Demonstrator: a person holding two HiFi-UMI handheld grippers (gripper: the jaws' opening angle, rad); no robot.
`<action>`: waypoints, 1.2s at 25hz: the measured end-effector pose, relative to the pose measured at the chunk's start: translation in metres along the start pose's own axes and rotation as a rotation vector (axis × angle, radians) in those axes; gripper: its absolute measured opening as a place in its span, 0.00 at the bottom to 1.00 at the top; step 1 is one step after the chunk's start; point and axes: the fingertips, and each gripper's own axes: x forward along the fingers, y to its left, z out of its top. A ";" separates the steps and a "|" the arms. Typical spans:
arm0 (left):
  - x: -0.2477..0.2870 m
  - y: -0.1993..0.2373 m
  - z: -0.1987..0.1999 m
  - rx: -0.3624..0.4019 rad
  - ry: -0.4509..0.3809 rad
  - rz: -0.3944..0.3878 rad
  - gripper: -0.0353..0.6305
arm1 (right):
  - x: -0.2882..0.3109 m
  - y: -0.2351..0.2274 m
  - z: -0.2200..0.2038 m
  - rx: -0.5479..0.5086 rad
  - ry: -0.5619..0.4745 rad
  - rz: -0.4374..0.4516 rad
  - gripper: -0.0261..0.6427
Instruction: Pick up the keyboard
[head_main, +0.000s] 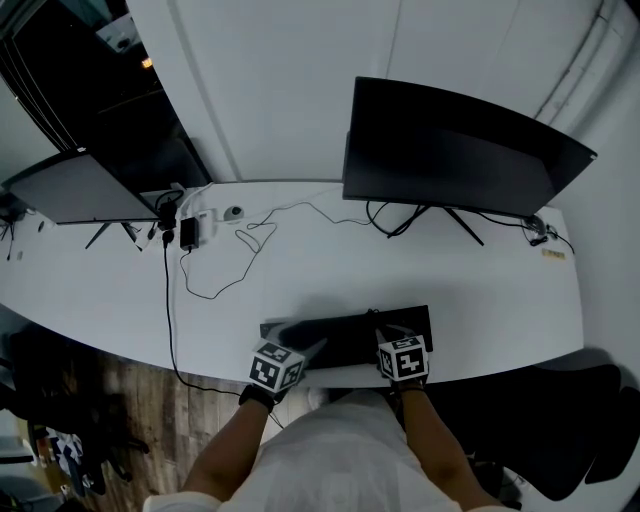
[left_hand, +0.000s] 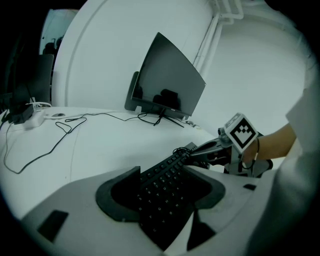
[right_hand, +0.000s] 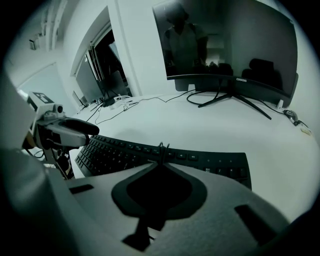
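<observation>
A black keyboard (head_main: 352, 333) lies near the front edge of the white desk (head_main: 480, 290). My left gripper (head_main: 312, 347) is at its left end. In the left gripper view the jaws (left_hand: 164, 172) straddle the keyboard (left_hand: 162, 195), their tips against its two long edges. My right gripper (head_main: 378, 322) reaches over the keyboard to its far edge. In the right gripper view its jaws (right_hand: 160, 151) are almost together, pinching a thin loop of the keyboard's cable (right_hand: 161, 146) above the top key row. From the left gripper view, the right gripper (left_hand: 192, 151) shows at that same spot.
A wide dark monitor (head_main: 450, 150) stands at the back right and a second screen (head_main: 75, 188) at the back left. Loose cables (head_main: 225, 270) and a plug adapter (head_main: 190, 232) lie left of centre. A black chair (head_main: 570, 420) sits off the desk's right front.
</observation>
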 end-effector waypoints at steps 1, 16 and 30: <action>0.000 -0.001 0.000 0.001 0.001 0.000 0.43 | 0.000 0.000 0.000 0.010 -0.003 0.004 0.08; -0.010 0.004 0.015 0.017 -0.019 0.003 0.43 | -0.007 0.008 0.012 -0.046 -0.041 0.031 0.07; -0.003 0.008 0.041 0.066 -0.011 -0.043 0.43 | -0.025 0.019 0.055 -0.201 -0.143 0.050 0.06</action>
